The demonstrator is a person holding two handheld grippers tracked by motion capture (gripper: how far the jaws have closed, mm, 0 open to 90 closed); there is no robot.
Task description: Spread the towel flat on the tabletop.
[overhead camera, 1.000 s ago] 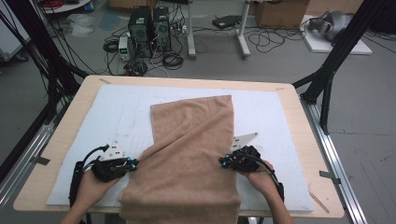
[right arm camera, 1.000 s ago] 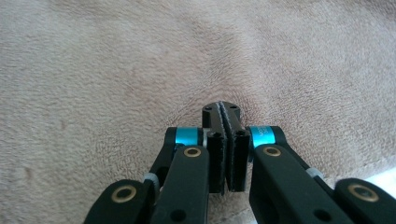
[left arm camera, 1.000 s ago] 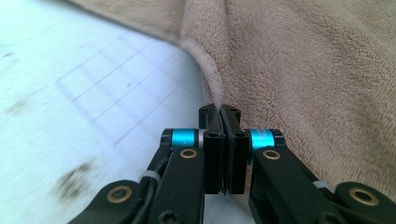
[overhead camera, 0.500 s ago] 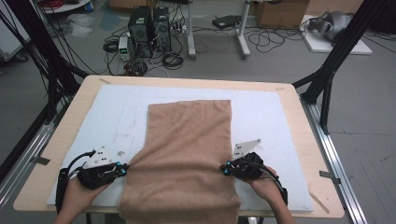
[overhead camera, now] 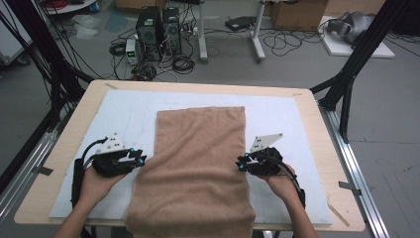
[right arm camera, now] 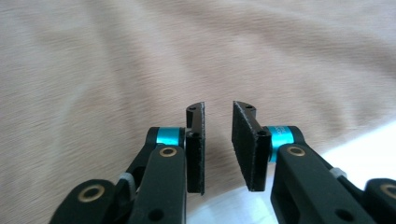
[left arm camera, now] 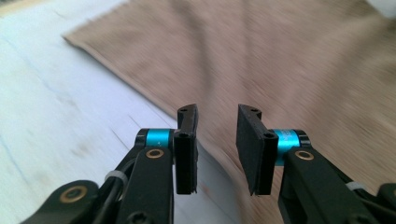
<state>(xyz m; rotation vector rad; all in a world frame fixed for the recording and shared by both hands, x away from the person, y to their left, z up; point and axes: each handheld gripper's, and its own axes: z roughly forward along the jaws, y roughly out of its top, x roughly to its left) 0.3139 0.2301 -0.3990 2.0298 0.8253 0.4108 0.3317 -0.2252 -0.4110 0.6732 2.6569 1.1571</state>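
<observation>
A tan towel (overhead camera: 198, 163) lies flat and lengthwise on the white mat (overhead camera: 124, 114), its near end hanging over the table's front edge. My left gripper (overhead camera: 141, 159) sits at the towel's left edge, and my right gripper (overhead camera: 240, 164) at its right edge. In the left gripper view the jaws (left arm camera: 217, 116) stand apart above the towel's (left arm camera: 289, 60) border with nothing between them. The right gripper's jaws (right arm camera: 218, 109) likewise stand apart over the towel (right arm camera: 140, 56). Both pairs of jaws have just been opening, with no cloth in them.
The mat covers most of the wooden table (overhead camera: 64, 163). Black frame struts (overhead camera: 346, 89) rise at the table's right and left sides. Computers and cables (overhead camera: 158, 34) stand on the floor beyond the far edge.
The towel was drawn slightly toward the near edge and smoothed flat. Both grippers then let go of its side edges and lifted a little; the left moved outward, then back.
</observation>
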